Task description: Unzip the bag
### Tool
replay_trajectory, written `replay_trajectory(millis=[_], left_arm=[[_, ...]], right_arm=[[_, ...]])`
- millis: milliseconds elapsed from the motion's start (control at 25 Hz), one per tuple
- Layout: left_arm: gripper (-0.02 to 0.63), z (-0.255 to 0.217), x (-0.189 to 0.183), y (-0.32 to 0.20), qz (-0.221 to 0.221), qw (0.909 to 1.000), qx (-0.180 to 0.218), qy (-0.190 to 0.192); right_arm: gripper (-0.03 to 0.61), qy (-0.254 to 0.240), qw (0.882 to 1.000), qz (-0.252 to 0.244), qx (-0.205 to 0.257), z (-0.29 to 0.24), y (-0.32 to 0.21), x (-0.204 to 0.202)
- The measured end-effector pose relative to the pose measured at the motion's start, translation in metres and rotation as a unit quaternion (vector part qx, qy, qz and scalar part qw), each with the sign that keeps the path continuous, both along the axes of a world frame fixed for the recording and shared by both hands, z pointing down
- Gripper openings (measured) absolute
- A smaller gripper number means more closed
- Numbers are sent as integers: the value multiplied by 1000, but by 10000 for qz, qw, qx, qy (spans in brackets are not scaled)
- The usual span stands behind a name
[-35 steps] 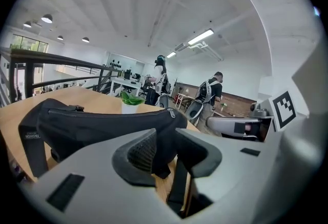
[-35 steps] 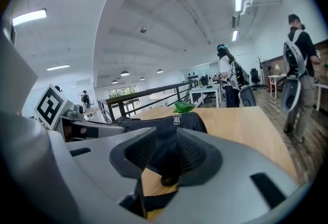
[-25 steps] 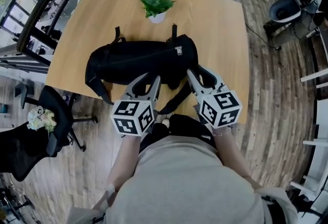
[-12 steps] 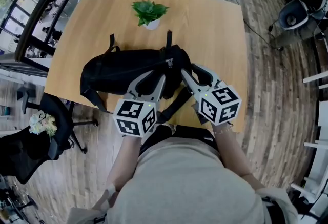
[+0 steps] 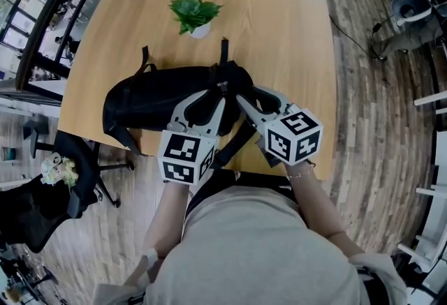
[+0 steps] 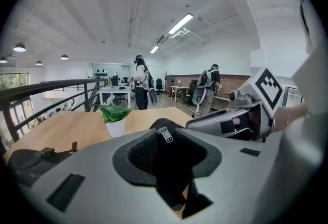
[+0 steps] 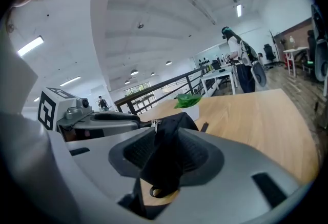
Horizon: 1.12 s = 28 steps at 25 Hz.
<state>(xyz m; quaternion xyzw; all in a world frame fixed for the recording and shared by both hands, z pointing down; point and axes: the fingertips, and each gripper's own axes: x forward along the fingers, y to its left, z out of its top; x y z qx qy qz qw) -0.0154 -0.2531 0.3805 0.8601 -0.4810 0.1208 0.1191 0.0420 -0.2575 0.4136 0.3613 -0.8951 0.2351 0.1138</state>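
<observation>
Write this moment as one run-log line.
bag: on table | left gripper: jaws open, bag end between | right gripper: jaws just opening, bag end between, no grip

Bright, even light from the ceiling strip lights (image 6: 180,23) leaves only faint shadows on the tabletop (image 5: 286,38), while both gripper views bend strongly toward black-vignetted edges and the nearest fingers (image 7: 246,177) look soft.

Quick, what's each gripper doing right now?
Left gripper: open, black bag between its jaws, ungripped.
Right gripper: open, jaws just opening wider, bag between them too.
</observation>
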Motion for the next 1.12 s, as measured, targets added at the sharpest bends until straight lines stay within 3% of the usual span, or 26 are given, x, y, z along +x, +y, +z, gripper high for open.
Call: replay_trajectory(millis=[240, 440, 640, 880, 1120], left_arm=[[124, 1, 7, -4, 234, 9993, 103, -265], [124, 1, 14, -6, 545, 9959, 322, -642], [124, 6, 21, -3, 932, 9847, 598, -1346], [124, 20, 22, -2, 1096, 9662, 731, -2215], [124, 24, 24, -5, 1119, 9650, 690, -2271]], right_arm=[[111, 111, 9999, -25, -97, 11, -3, -3], [98, -89, 9996, -3, -258, 13, -4, -2], [95, -107, 9996, 2, -265, 12, -2, -2], [95, -201, 9994, -7, -294, 12, -1, -1], [95, -249, 9993, 18, -289, 10, -1, -1]])
